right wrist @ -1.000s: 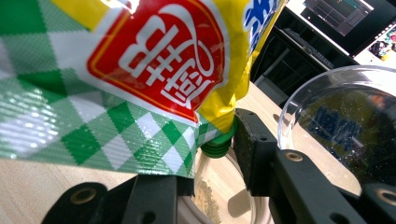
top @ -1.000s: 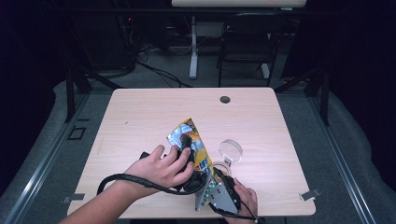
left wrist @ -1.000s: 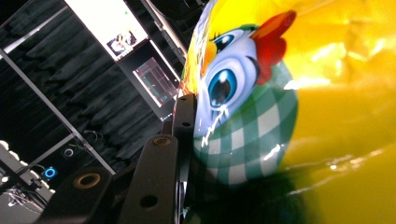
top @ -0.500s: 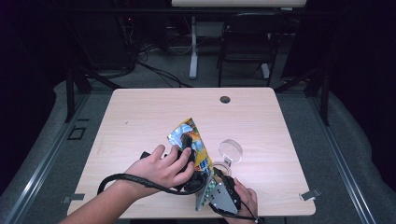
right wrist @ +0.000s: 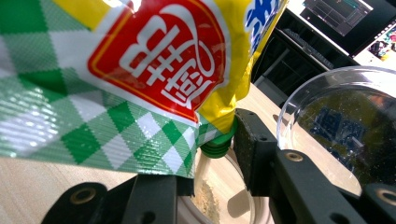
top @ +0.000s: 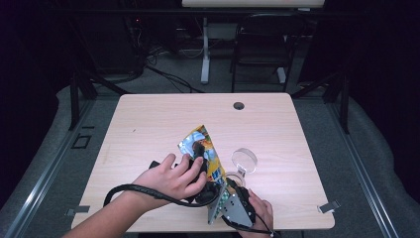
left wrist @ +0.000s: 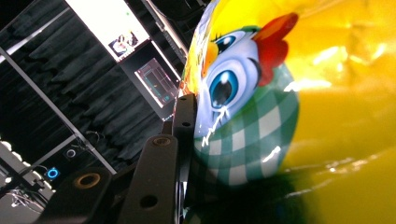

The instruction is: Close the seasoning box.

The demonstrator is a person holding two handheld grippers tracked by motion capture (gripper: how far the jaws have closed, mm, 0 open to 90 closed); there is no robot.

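Left tool (top: 198,151), clamped on the upper part of a yellow seasoning pouch (top: 205,148) printed with a cartoon chick, held tilted near the front edge of the bench (top: 148,119). Right tool (top: 229,191), low at the front right, jaws closed around the bottom corner of the pouch beside its green spout (right wrist: 215,145), which hangs over the rim of a clear round container (right wrist: 233,196) with pale powder inside. Clear lid (top: 244,159) propped just beside the container, to its right. Wide bare wood to the left, right and far side of the bench, with only a small dark cable hole (top: 238,105) near the far edge. Grey floor around the bench; a chair (top: 260,47) and dark curtains well beyond.
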